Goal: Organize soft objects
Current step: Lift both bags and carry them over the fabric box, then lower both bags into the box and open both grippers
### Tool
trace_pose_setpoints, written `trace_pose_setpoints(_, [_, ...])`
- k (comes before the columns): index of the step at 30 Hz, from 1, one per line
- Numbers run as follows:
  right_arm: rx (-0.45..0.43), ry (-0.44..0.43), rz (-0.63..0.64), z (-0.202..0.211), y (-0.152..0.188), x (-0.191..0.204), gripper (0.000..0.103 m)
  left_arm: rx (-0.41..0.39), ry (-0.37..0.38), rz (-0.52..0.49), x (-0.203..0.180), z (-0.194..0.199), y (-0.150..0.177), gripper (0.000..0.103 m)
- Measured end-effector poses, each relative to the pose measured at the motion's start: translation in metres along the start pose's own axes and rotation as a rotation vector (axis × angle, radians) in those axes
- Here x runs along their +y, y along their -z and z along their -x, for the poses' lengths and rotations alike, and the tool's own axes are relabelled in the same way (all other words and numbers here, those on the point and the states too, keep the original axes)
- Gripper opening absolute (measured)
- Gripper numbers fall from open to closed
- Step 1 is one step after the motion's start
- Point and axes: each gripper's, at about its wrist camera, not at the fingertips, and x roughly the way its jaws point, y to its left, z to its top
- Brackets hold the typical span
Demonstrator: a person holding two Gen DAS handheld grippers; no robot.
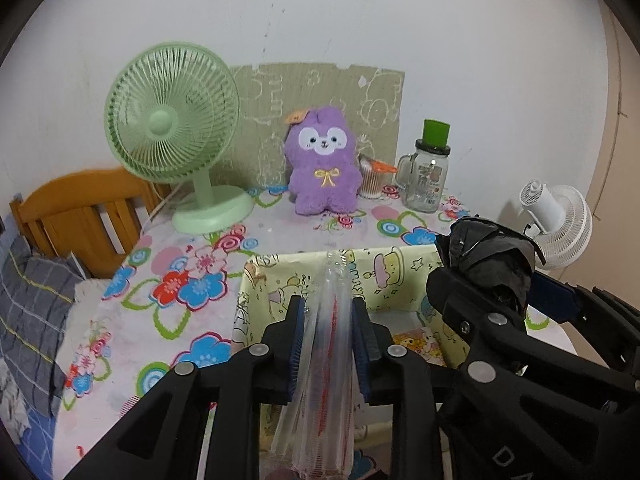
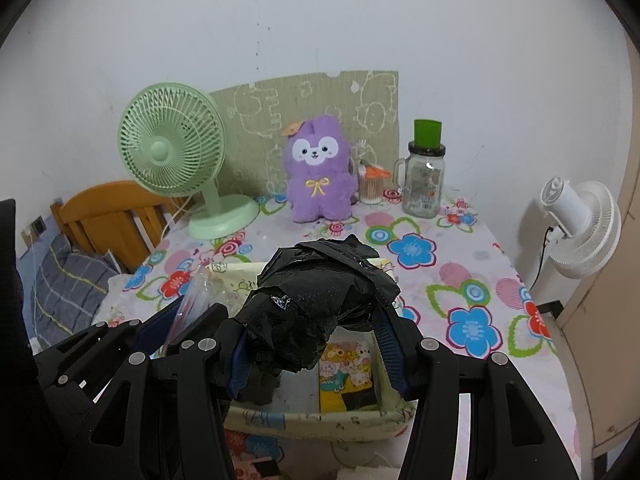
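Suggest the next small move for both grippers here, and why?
Probably lower both a little further and release into the fabric bin. The left gripper pinches a clear plastic bag bundle, the right gripper holds a black plastic bag wad, and both loads hang over the bin's open mouth, not yet resting inside.

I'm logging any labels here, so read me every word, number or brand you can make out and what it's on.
"DA": pale letters on the black right gripper body, cut off at the picture's edge.
Clear glass handled jar with green lid: printed label, too small to read.
Beige cardboard sheet behind the purple plush toy: scribbled doodles, no legible words.
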Motion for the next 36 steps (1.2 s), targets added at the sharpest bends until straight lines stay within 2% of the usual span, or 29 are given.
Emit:
trace_pose_setpoints(4, [0.019,-0.010,0.007,-0.014,0.001,0.001,0.058,0.019,0.002,0.020,0.005,-0.013,0.002,0.034])
trace_pose_setpoints(7, [0.027,-0.014,0.005,-0.021,0.001,0.002,0.058,0.028,0.020,0.019,0.007,-0.019,0.003,0.047])
trace_pose_setpoints(9, [0.030,-0.020,0.004,-0.025,0.002,0.002,0.058,0.030,0.015,0.022,0.008,-0.021,0.003,0.065])
trace_pose_setpoints(12, [0.039,-0.028,-0.001,-0.032,0.002,0.002,0.064,0.029,0.000,0.024,0.010,-0.023,0.004,0.075])
trace_pose_setpoints(18, [0.037,-0.031,0.003,-0.034,0.003,0.001,0.084,0.045,-0.003,0.025,0.013,-0.023,0.004,0.092])
trace_pose_setpoints(20, [0.036,-0.025,0.004,-0.033,0.003,0.000,0.090,0.041,-0.013,0.019,0.011,-0.022,0.005,0.094])
trace_pose_setpoints(33, [-0.004,0.001,0.003,-0.002,0.002,0.000,0.091,0.008,-0.027,0.006,0.005,0.006,0.002,0.101])
trace_pose_setpoints(36, [-0.021,0.006,0.001,0.009,0.001,0.000,0.094,-0.012,-0.028,0.001,0.003,0.018,0.002,0.101])
